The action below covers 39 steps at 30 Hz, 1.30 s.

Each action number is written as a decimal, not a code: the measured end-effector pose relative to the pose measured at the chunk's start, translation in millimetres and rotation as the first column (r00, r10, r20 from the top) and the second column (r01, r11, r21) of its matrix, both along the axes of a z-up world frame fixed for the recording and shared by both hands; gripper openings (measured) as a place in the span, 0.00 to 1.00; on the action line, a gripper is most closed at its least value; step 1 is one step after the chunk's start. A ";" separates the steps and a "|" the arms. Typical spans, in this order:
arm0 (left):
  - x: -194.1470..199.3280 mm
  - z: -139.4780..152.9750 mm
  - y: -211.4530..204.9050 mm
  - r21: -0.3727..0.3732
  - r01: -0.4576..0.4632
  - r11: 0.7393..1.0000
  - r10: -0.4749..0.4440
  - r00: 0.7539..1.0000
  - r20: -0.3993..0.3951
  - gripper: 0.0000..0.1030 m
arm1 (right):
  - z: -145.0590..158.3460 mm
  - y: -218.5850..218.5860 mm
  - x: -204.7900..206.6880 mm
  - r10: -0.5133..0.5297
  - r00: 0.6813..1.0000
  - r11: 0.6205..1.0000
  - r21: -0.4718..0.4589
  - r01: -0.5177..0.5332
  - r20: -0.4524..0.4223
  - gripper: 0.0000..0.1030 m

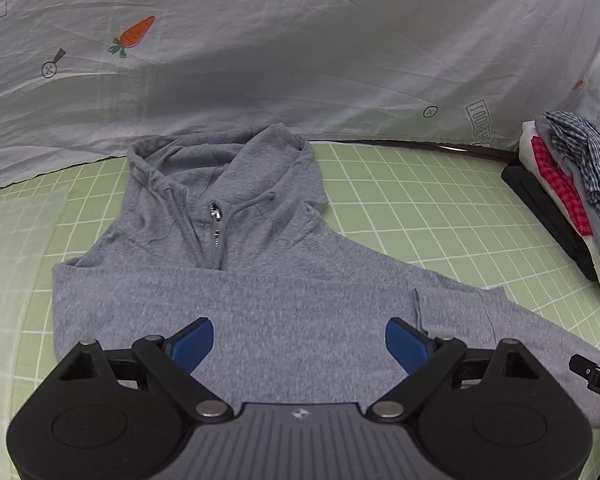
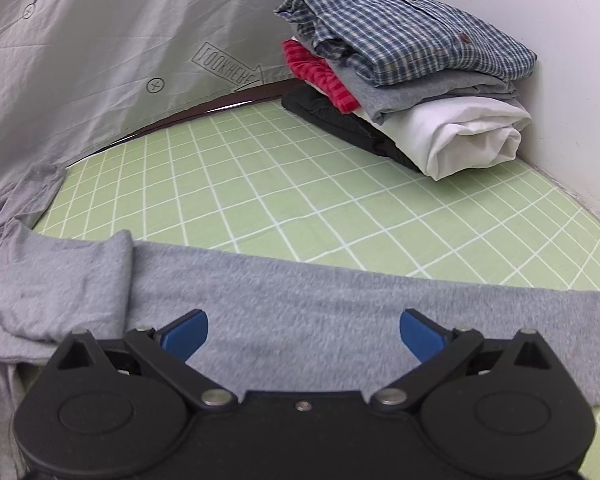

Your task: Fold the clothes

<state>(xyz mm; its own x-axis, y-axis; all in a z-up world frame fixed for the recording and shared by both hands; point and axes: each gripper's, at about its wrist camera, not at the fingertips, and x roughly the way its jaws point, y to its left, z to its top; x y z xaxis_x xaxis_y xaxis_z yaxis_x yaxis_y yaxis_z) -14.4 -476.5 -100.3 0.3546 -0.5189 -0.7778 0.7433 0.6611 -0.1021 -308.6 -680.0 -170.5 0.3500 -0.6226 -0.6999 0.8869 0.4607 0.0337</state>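
Desk (image 2: 284, 184): covered by a green mat with a white grid. A grey zip hoodie (image 1: 236, 288) is laid flat on it, one sleeve (image 2: 340, 312) stretched sideways. A stack of folded clothes (image 2: 412, 80) is placed at the far corner, well apart from the hoodie.

1. My left gripper (image 1: 299, 345) hangs over the grey hoodie (image 1: 204, 288), tilted down at its chest below the zip, blue pads spread wide with nothing between them.
2. My right gripper (image 2: 304, 338) hangs over the hoodie's outstretched sleeve, jaws spread fully, gripping nothing.
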 end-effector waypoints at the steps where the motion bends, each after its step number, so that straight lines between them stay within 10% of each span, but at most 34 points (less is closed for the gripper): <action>1: -0.5 -1.0 -9.6 -0.002 0.028 1.000 -0.028 1.000 -0.008 0.84 | -2.8 -9.6 0.4 -0.015 1.000 1.000 0.002 0.015 -0.005 1.00; 9: -9.6 -24.4 -67.5 -0.024 0.205 0.978 -0.206 0.961 -0.187 0.34 | -22.6 -39.3 -4.4 -0.007 1.000 1.000 -0.025 0.006 -0.024 1.00; 21: -25.3 -54.0 -108.5 0.072 0.278 0.958 -0.263 0.950 -0.169 0.42 | -27.6 -33.6 -4.2 -0.033 0.999 0.994 -0.100 0.034 0.012 1.00; 26: -29.3 -53.4 -110.0 0.072 0.250 0.966 -0.238 0.961 -0.139 0.12 | -28.5 -34.3 -3.5 -0.034 0.999 0.994 -0.101 0.035 0.011 1.00; 39: -3.6 -21.4 -40.0 -0.004 0.085 0.996 -0.084 0.981 -0.177 0.09 | -28.2 -33.8 -2.7 -0.038 0.999 0.994 -0.101 0.039 0.011 1.00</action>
<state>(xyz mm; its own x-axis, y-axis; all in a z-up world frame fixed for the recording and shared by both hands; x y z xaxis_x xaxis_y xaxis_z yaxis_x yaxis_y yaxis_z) -18.0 -516.5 -121.7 0.1664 -0.5382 -0.8262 0.7670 0.5972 -0.2345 -311.4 -713.8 -198.7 0.3302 -0.7034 -0.6295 0.9040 0.4276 -0.0035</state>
